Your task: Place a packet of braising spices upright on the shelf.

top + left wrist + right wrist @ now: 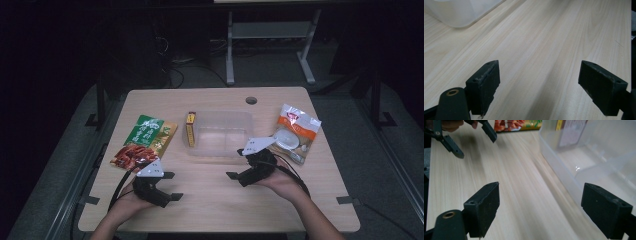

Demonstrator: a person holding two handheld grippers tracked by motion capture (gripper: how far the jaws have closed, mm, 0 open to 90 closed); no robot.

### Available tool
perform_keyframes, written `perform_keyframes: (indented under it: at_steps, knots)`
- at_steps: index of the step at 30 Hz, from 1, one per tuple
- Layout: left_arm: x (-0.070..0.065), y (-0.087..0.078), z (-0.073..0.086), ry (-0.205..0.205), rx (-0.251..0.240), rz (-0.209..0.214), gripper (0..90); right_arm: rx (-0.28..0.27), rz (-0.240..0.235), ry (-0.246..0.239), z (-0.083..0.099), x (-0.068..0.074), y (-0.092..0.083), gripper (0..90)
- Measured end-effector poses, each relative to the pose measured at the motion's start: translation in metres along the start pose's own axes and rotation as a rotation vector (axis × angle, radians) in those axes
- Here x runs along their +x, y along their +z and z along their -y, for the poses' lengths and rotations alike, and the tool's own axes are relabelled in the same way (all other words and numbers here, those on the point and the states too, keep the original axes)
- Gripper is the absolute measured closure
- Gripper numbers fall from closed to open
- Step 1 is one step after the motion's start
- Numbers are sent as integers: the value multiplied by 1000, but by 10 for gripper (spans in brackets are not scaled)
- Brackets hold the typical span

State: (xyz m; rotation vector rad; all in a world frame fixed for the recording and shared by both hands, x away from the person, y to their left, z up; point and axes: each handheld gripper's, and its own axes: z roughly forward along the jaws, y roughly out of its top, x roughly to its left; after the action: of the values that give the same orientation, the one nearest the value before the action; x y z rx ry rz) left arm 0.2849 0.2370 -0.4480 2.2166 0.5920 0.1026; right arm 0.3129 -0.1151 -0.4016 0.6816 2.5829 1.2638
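both hand-held grippers (169,186) (237,164) gape wide, empty. clear bin (220,132) mid-table looks light, slick, flexy; i'd pinch its near rim.

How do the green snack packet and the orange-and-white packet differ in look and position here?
The green packet lies left of the clear plastic box, just beyond the left gripper; the orange-and-white packet lies right of the box, beyond the right gripper. The green packet looks larger and pictures brown food; the orange-and-white one pictures a white bowl. Both lie flat on the table, untouched.
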Motion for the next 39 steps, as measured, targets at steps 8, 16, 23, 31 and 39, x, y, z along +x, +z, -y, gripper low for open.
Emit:
perform_keyframes:
  at_steps: [8,16,23,31,39]
  knots:
    - [1,-3,-1,-1,9,-23,174,40,26,25,30,8,-1,140]
    - [4,-13,-8,-8,1,-88,186,49,50,49,55,9,-16,140]
    - [14,-22,-16,-25,17,-170,189,37,86,102,74,5,-29,140]
    - [30,-31,-24,-66,34,-242,189,44,102,116,78,3,-27,139]
    - [49,-40,-41,-81,4,-308,190,36,126,128,81,9,-31,136]
